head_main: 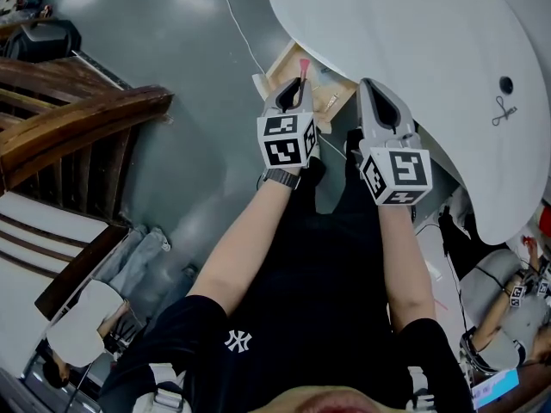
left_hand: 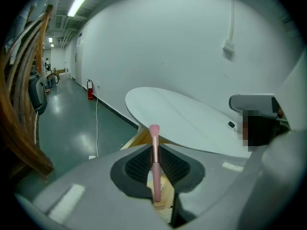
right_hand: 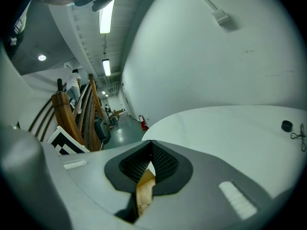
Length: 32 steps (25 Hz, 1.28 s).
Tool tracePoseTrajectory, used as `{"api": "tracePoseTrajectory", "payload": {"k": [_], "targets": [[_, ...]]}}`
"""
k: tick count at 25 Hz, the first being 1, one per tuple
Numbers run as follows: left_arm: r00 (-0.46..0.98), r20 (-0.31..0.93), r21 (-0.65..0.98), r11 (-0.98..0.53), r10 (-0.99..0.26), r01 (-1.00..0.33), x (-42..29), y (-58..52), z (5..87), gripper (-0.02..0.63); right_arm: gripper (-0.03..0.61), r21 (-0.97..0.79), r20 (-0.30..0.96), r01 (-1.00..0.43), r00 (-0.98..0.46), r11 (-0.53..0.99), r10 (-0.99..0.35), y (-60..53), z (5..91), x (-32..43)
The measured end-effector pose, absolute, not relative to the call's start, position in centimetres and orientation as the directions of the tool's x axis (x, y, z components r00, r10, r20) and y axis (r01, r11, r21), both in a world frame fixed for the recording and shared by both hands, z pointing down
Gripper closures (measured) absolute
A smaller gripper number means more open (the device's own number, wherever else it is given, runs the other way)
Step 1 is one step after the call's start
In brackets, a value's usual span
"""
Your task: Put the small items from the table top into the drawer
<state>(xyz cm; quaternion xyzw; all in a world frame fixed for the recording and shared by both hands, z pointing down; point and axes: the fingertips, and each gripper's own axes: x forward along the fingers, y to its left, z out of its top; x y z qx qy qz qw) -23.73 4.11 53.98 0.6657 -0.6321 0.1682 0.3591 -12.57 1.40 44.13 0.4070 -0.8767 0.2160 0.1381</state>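
Observation:
My left gripper is shut on a pink makeup brush, whose bristle head sticks out past the jaws. It hangs over the open wooden drawer under the white table. Right beside it my right gripper is shut with nothing between its jaws, above the table's near edge. A small black round item and a thin black wire item lie on the table top at the right.
A wooden chair stands on the grey floor at the left. A white cable runs across the floor to a plug near the drawer. A second person with grippers sits at the lower right.

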Motion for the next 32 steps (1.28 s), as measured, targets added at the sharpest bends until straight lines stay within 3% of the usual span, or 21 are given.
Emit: {"api": "tracePoseTrajectory", "payload": {"k": [32], "targets": [[0.108, 0.736, 0.264, 0.136, -0.668, -0.955, -26.1, 1.6, 62.2, 0.548, 0.555, -0.286, 0.42, -0.772, -0.634, 0.568, -0.65, -1.1, 48.1, -12.9]]}}
